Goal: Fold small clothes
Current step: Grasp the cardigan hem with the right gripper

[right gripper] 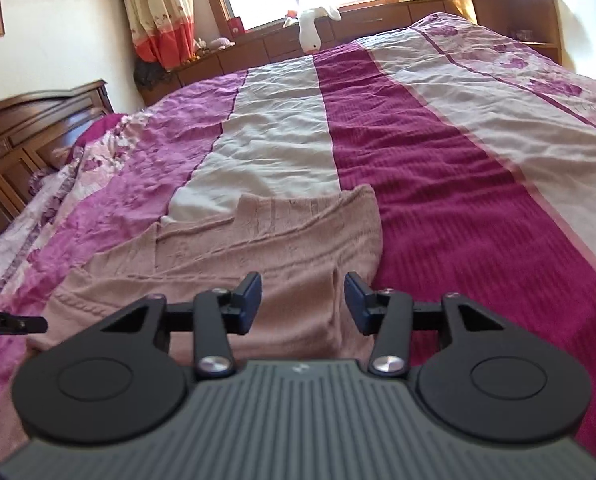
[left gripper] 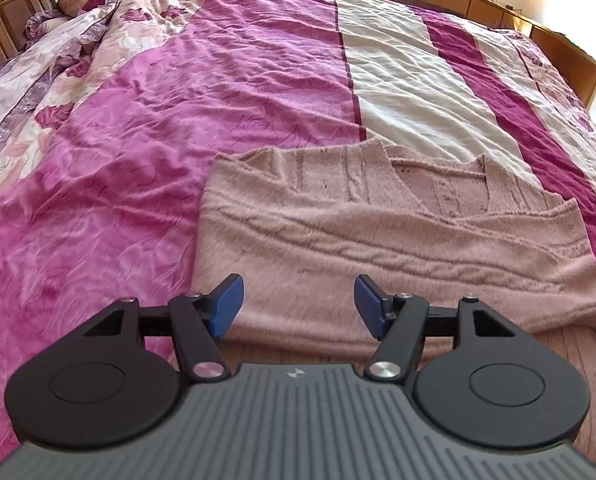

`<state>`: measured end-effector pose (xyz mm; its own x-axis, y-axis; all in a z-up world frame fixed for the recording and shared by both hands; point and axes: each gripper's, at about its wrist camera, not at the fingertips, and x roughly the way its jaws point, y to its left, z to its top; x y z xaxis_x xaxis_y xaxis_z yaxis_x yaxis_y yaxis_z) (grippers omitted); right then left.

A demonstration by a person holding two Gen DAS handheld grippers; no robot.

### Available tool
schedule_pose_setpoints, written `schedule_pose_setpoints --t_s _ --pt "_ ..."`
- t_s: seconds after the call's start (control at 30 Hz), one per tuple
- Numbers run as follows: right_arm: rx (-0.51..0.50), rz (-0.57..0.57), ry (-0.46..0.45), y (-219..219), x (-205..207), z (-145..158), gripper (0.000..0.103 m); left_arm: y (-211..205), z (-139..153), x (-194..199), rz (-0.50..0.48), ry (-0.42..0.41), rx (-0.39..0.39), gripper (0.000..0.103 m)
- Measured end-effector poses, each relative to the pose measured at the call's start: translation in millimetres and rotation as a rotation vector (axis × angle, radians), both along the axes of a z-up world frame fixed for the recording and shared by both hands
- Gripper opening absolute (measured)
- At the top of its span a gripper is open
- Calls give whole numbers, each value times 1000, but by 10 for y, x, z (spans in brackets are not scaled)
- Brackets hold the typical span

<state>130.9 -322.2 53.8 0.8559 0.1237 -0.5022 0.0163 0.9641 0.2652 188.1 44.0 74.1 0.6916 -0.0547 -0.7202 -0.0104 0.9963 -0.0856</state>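
A dusty-pink knitted sweater [left gripper: 377, 240] lies flat on the bed, sleeves folded across its front, V-neck toward the far side. My left gripper [left gripper: 298, 306] is open and empty, its blue pads over the sweater's near left part. In the right wrist view the same sweater [right gripper: 258, 256] lies ahead and to the left. My right gripper [right gripper: 302, 304] is open and empty over the sweater's near right edge. The tip of the left gripper [right gripper: 14, 323] shows at the left edge of that view.
The bed cover [left gripper: 138, 140] has pink, white and dark magenta stripes and is wrinkled. A bunched floral quilt [left gripper: 58, 52] and a wooden headboard [right gripper: 26, 136] are at the left. A white plush toy [right gripper: 311, 28] sits on the wooden ledge below the window.
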Motion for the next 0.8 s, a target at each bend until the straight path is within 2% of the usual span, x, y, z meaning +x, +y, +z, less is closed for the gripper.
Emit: schedule_pose_setpoints --t_s 0.17,0.2,0.23,0.33,0.47,0.6,0.7,0.8 --pt "-27 27 71 46 317 -157 47 -57 -36 126 -12 -36 -2 69" --pt "-37 47 79 79 333 -173 32 -58 -45 145 -11 -45 -8 69" --pt "-59 65 76 119 329 -173 13 -58 -54 162 -11 -55 -15 69" --pt "-105 99 -2 203 237 -54 12 -40 -89 206 -3 -97 -39 69" --pt "-159 54 -128 208 153 217 12 -14 -148 274 22 -162 -33 69" --pt "-182 16 -62 150 340 123 11 -4 -297 420 64 -169 2 69" --pt "-199 6 21 128 482 -102 12 -1 -462 532 80 -146 48 69" --pt "-216 0 80 141 563 -334 15 -24 -559 566 59 -161 87 72"
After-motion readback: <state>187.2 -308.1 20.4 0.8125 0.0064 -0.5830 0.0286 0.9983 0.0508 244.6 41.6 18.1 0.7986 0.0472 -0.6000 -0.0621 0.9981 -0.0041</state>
